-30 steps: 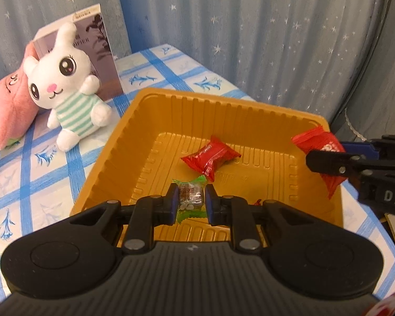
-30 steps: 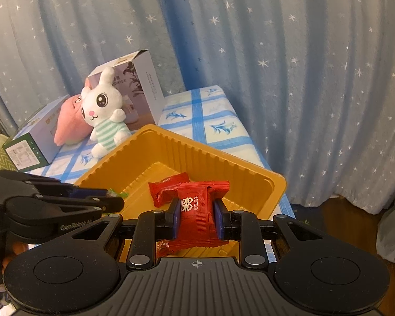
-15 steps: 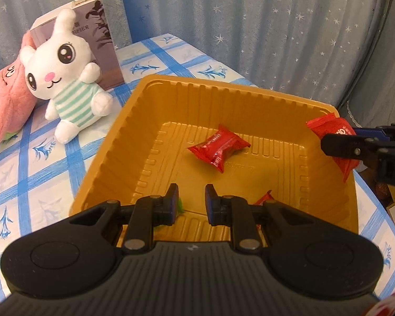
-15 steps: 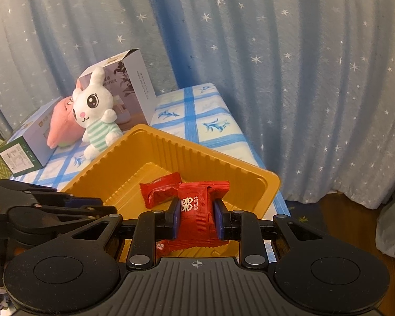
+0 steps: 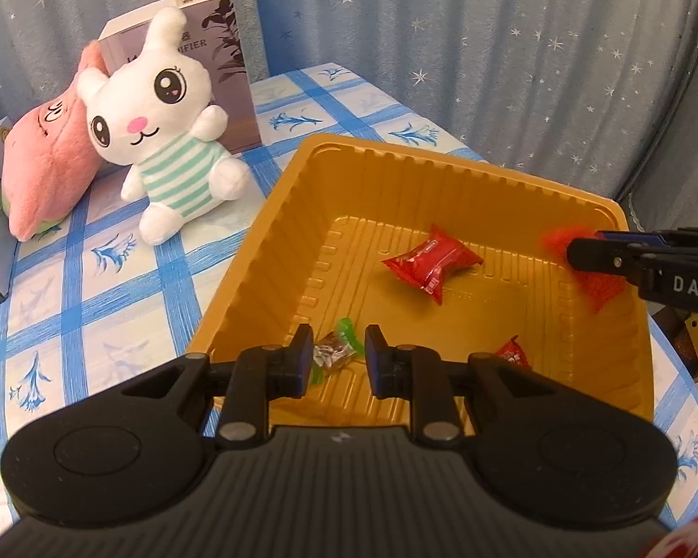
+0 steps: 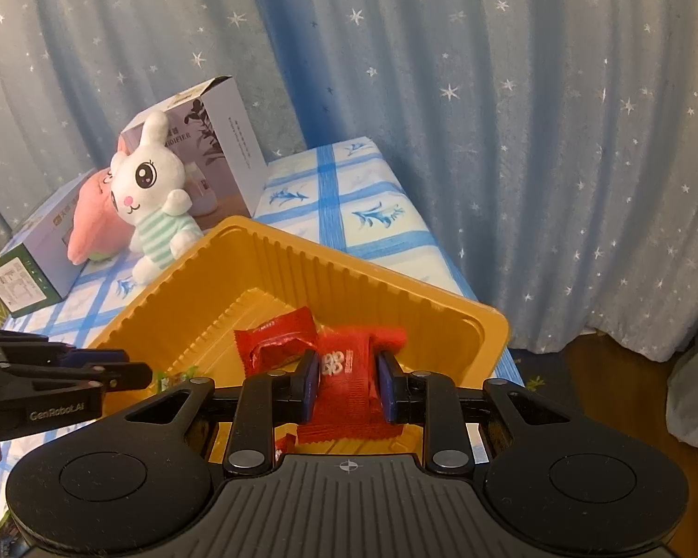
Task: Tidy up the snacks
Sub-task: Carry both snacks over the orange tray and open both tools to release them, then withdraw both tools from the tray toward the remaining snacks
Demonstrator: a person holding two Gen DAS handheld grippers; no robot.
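An orange plastic tray [image 5: 274, 232] sits on the blue-checked tablecloth. In it lie a red snack packet [image 5: 430, 262], a small green-ended candy [image 5: 335, 353] and a small red candy [image 5: 512, 353]. My left gripper [image 5: 334, 365] is open above the tray's near wall, the green candy lying loose below its fingers. My right gripper [image 6: 346, 383] is shut on a red snack packet [image 6: 349, 372] and holds it over the tray [image 6: 442, 307]; it shows at the right of the left wrist view [image 5: 595, 255].
A white plush rabbit [image 5: 163, 111], a pink plush [image 5: 46, 172] and a grey box [image 5: 228, 74] stand at the back left of the table. Another box [image 6: 23, 274] lies further left. A starry blue curtain hangs behind; the table edge drops off at the right.
My left gripper opened and let the green candy drop into the tray, then drew back. My right gripper moved its red packet in over the tray.
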